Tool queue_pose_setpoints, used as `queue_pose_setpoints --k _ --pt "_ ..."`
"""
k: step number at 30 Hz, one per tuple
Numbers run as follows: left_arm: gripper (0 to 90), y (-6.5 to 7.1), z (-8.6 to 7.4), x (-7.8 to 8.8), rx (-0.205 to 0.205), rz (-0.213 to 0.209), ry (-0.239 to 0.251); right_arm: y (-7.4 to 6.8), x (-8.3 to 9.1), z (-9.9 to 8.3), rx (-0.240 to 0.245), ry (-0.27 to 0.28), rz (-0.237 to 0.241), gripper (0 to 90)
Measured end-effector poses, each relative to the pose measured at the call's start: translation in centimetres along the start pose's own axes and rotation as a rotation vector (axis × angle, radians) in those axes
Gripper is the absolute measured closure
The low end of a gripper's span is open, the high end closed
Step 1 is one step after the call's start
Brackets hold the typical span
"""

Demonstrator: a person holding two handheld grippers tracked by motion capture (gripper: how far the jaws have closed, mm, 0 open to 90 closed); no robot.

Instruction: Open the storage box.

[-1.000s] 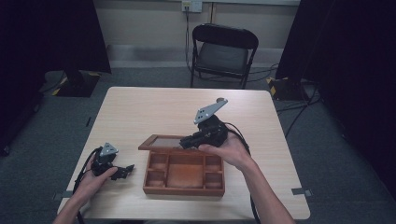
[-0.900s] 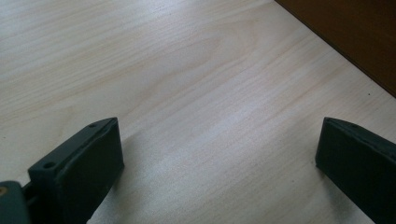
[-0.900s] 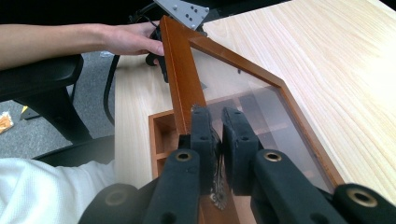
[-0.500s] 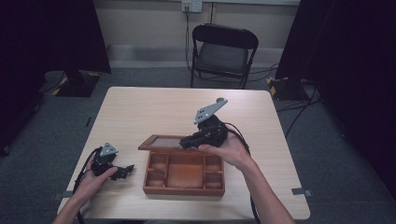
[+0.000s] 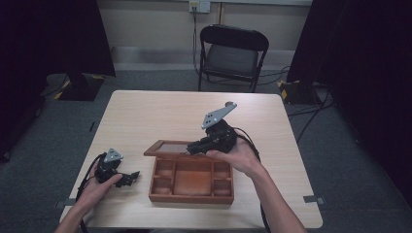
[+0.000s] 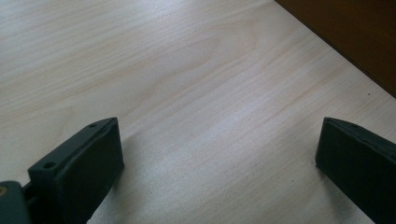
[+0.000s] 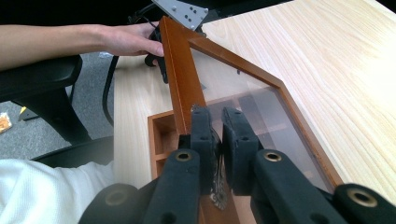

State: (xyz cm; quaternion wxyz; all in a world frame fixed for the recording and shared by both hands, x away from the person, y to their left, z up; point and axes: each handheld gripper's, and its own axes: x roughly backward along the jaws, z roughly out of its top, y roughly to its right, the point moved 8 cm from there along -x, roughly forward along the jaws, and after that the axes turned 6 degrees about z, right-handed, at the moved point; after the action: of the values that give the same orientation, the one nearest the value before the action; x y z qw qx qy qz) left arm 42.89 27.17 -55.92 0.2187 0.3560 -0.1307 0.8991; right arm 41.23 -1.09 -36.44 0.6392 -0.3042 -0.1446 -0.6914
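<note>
A black folding chair (image 5: 232,54) stands at top centre on grey carpet (image 5: 43,131), black curtains (image 5: 53,39) at both sides.

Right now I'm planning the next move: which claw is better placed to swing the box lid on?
Right. The right claw is shut on the lid at its front edge; the left claw rests open on the table.

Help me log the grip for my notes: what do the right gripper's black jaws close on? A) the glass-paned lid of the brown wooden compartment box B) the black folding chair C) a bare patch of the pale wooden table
A: the right gripper pinches a small metal clasp on the wooden frame of the glass-paned lid, raised open over the brown wooden compartment box.
</note>
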Motion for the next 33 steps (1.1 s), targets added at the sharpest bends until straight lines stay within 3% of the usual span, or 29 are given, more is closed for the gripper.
queue_pose_setpoints --k 33 --pt "0.1 0.00 0.00 0.00 0.000 0.000 0.000 0.06 -0.01 0.17 0.008 -0.001 -0.006 84.0"
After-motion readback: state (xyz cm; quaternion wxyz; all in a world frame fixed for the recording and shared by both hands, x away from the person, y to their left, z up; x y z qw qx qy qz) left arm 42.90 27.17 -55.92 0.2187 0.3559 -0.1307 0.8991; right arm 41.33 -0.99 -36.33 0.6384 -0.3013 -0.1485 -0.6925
